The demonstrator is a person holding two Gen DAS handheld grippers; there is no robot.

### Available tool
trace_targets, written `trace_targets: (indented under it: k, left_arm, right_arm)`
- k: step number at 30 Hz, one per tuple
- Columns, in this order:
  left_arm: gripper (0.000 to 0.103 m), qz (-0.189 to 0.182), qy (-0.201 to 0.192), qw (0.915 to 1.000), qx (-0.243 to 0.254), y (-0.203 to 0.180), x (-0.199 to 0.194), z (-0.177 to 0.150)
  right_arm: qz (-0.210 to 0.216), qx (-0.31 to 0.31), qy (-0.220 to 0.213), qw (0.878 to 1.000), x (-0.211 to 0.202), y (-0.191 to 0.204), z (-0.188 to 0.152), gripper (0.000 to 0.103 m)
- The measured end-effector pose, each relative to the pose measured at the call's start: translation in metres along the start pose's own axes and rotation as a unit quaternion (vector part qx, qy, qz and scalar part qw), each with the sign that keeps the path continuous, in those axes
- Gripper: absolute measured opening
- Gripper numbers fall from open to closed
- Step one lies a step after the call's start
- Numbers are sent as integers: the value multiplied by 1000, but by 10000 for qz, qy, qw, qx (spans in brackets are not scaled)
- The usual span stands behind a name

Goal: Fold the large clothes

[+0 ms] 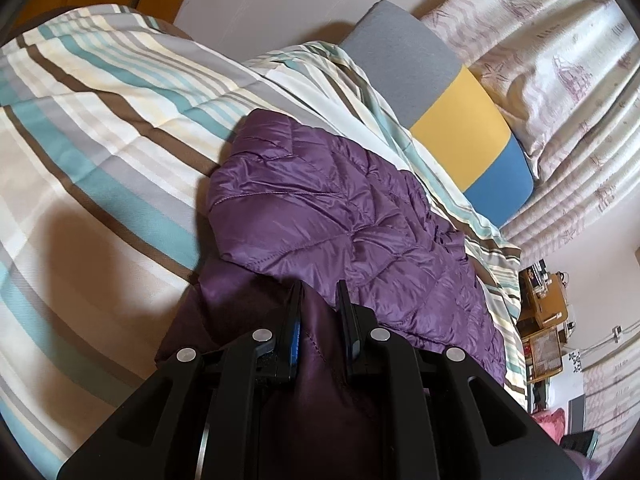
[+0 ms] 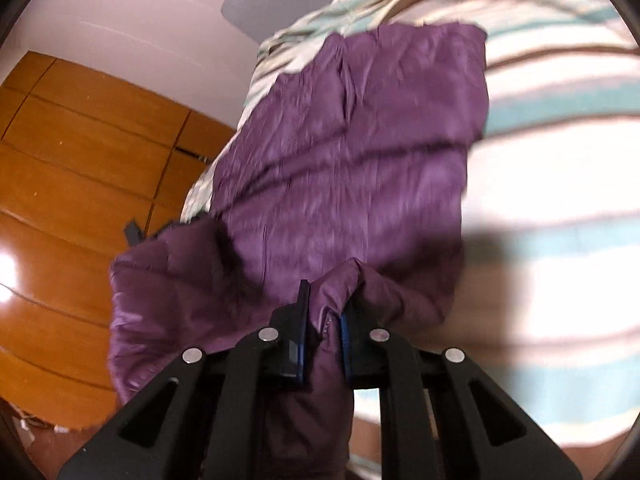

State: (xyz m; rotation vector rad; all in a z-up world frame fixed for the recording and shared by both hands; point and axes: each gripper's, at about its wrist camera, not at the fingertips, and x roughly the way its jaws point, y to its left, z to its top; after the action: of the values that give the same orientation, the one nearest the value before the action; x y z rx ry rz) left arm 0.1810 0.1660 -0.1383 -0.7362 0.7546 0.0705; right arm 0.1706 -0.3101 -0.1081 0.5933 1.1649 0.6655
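Observation:
A purple quilted jacket (image 1: 340, 216) lies spread on a bed with a striped cover (image 1: 100, 128). My left gripper (image 1: 320, 292) is shut on a smooth fold of the jacket at its near edge, and the cloth runs down between the black fingers. In the right wrist view the same purple jacket (image 2: 344, 152) stretches away over the bed, blurred by motion. My right gripper (image 2: 326, 292) is shut on a bunched edge of it, which bulges up between the two fingers. A loose part of the jacket hangs off the bed's side at the left.
A grey, yellow and blue cushion (image 1: 452, 116) and a patterned pillow (image 1: 560, 60) lie at the head of the bed. A wooden floor (image 2: 72, 184) and a white wall (image 2: 132, 16) lie left of the bed. Cluttered shelves (image 1: 544, 320) stand at the far right.

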Motion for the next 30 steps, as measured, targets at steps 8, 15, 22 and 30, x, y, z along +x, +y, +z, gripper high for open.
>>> trace_targets:
  k: [8,15,22,30]
  left_arm:
    - [15,175,78,9998,-13,11,12,9]
    - [15,236,-54,9997,65,19,6,17]
    - [82,325,-1039,9936,-307,47,-38,23]
    - [99,35,-1181,9908,658,38,-44,-27]
  right_arm:
    - [-212,384,-409,9982,26,-20,51,12]
    - [-81,1051,-982,9896,31,-58,73,23]
    - [19,1098,-2496,9621,-18,-70,63,79]
    - [-518,129,-2078,9767,-4,-58,19,90]
